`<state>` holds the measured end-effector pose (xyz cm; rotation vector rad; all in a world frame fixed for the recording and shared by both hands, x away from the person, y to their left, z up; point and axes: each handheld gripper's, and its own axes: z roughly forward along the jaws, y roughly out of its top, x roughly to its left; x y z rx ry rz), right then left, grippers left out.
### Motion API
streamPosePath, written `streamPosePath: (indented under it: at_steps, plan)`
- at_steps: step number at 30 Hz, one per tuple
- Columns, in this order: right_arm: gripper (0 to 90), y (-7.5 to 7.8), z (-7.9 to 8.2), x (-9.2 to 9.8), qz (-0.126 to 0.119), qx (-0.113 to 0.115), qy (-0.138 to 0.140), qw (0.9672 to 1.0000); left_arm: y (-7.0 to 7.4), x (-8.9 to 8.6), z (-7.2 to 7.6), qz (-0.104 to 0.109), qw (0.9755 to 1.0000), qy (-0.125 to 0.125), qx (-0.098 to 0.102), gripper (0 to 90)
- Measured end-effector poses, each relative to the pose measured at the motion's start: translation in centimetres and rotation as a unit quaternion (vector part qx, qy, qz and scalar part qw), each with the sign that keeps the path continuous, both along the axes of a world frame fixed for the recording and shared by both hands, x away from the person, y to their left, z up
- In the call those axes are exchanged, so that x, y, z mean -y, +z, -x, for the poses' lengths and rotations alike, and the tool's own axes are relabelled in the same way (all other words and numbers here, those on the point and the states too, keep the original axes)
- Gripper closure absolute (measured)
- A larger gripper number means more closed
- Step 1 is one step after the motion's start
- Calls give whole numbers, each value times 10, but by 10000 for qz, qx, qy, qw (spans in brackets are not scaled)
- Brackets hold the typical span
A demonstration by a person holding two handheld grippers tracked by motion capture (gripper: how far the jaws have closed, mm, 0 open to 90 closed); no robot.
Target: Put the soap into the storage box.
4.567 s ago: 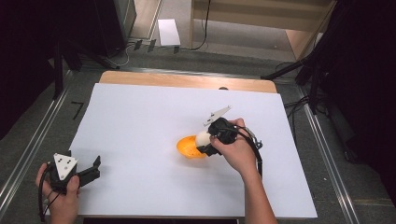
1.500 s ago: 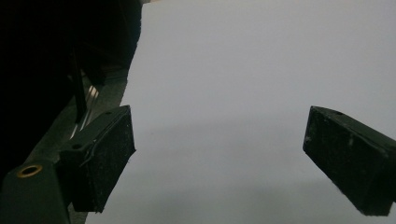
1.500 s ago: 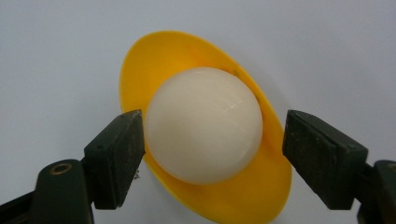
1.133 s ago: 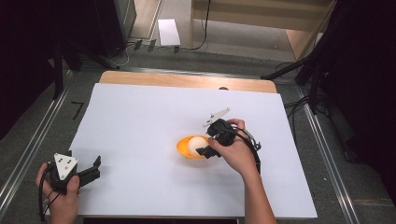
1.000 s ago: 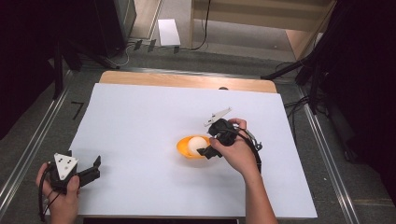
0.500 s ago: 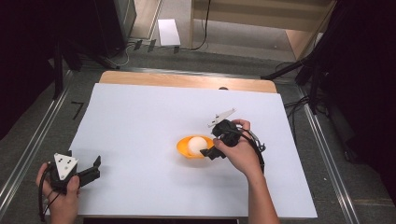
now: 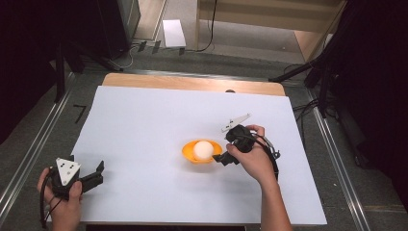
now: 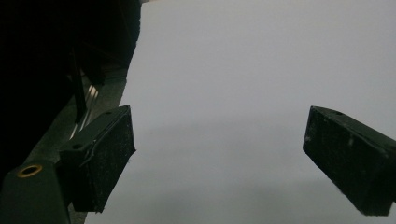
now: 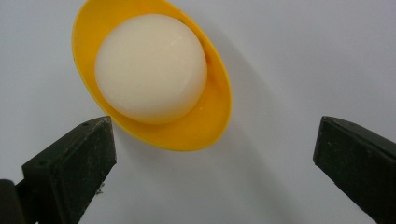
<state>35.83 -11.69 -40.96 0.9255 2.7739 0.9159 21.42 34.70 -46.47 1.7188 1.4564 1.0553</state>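
A white ball [image 7: 203, 149] sits in a shallow orange bowl [image 7: 188, 153] near the worktop's [image 7: 144, 120] middle. The right claw [image 7: 222, 159], jaws spread and empty, hovers just beside the bowl. The left claw [image 7: 98, 174], also released, rests at the near left corner.

Item: one shallow orange-yellow bowl [image 7: 202, 156], upright on the white sheet [image 7: 144, 125], right of its centre. It held a single smooth, cream-white ball [image 7: 203, 149], which sat inside the rim and rose above it.
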Motion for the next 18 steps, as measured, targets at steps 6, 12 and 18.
streamPosePath:
  at_steps: [6,12,18]
  plan:
    - [0,-1,1,7,-2,31,-33,10000,0,0,-1,-20,10000,-6,-29,96]
    - [0,-4,2,14,-9,5,-118,9999,0,0,-1,-23,10000,-12,-50,95]
    - [0,-4,4,25,-59,-1,-239,9997,0,1,-1,-26,10000,-15,-56,96]
